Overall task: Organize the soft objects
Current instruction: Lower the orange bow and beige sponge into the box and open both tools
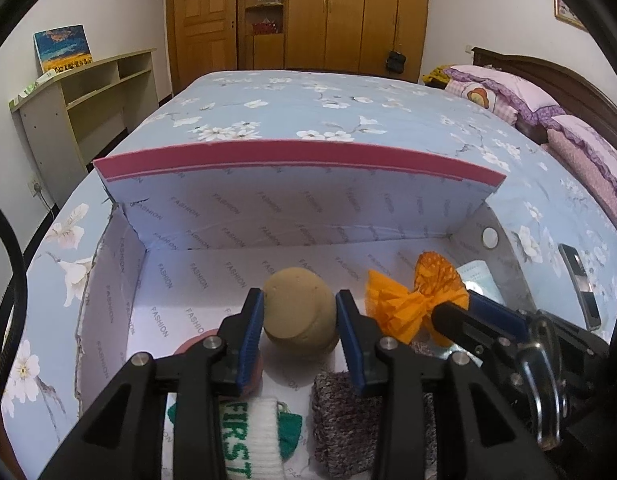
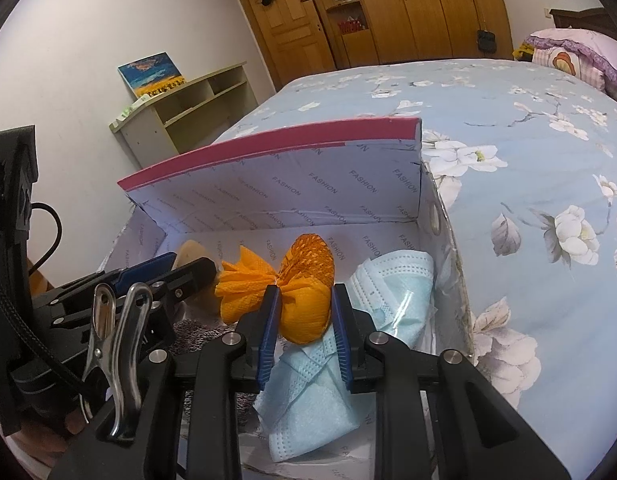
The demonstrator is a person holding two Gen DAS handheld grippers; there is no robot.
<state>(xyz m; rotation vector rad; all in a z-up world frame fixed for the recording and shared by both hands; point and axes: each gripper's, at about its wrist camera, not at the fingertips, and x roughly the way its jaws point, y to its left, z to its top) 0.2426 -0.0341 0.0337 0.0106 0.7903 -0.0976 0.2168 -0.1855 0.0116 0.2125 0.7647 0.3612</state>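
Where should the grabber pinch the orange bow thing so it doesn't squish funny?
Probably at the tied waist of the orange bow, where its two fans narrow to the firmest, thinnest part. Come from above the open box, one finger each side. The right gripper already straddles the lobe right beside it.

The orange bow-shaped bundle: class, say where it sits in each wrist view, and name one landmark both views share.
Left wrist view: the orange bundle lies right of centre in the box, beside the tan ball, at the right gripper tip.
Right wrist view: centre, between the right gripper's blue pads, above the blue masks.
Shared landmark: the box's pink-edged lid.
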